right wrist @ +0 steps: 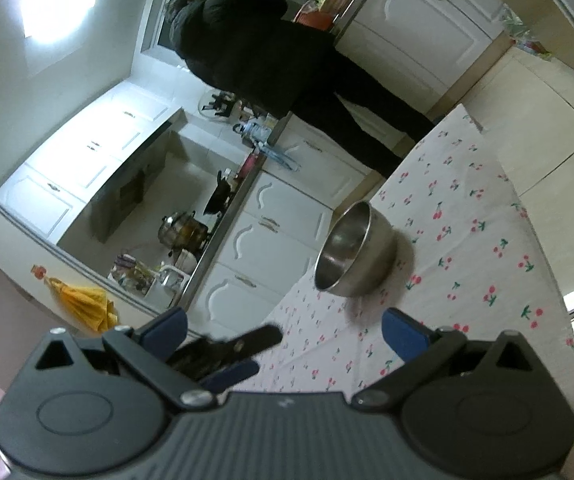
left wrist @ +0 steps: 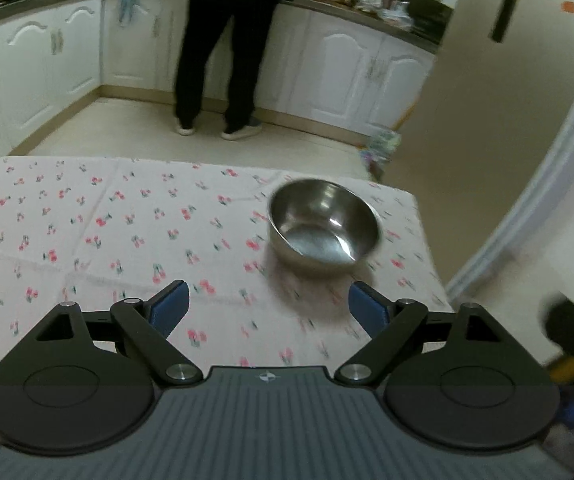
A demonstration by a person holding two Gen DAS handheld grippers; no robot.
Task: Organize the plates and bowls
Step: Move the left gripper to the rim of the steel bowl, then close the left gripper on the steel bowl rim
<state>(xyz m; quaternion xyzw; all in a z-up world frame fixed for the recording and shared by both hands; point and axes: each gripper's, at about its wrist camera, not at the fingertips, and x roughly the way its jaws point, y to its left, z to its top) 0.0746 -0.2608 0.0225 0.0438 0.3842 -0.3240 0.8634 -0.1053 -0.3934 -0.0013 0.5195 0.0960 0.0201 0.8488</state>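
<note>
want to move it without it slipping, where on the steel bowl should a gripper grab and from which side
Take the steel bowl by its thin rim, one finger inside and one outside. It sits upright and empty on the cherry-print tablecloth, and its rounded, shiny wall would likely slide out of a squeeze across the body. The left gripper is open just short of the near rim, so coming from that near side, slightly from above, looks simplest.

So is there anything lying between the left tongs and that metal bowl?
No. In the left wrist view only bare cherry-print tablecloth lies between the open left tongs and the steel bowl.
</note>
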